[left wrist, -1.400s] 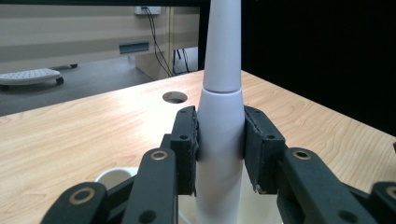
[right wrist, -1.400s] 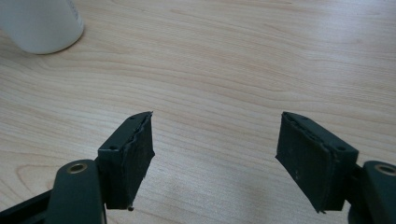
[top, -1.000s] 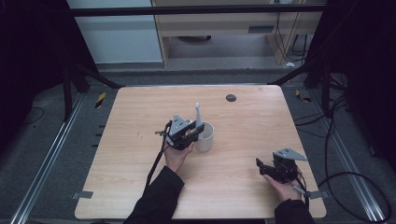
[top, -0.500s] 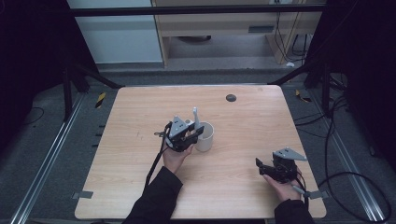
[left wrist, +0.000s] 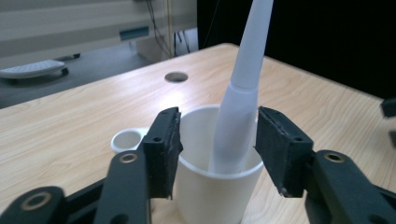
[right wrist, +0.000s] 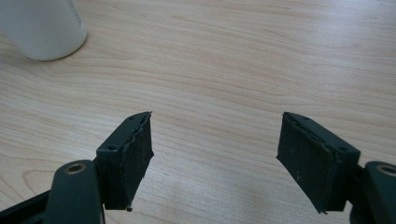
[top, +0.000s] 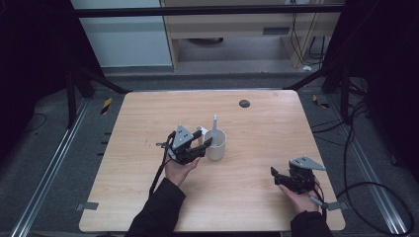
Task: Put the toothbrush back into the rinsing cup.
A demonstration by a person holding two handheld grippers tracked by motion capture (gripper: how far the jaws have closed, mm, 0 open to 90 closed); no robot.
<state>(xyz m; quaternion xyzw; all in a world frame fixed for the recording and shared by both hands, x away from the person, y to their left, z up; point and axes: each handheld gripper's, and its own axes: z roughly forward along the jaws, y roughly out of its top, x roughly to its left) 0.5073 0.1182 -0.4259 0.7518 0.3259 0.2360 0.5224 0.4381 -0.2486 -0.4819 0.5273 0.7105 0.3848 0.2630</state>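
One white cup (left wrist: 212, 186) | bottom cut off | stick (left wrist: 243, 84) tip cropped

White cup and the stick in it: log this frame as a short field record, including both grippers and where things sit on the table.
cup: white cup upright near the middle of the wooden table
contents: white tapered stick standing in the cup, leaning on its rim
left gripper: fingers have just been opening, astride the stick, pads clear of it
right gripper: open, nothing between its fingers, over bare table
other: small white ring behind the cup; dark round hole in the tabletop
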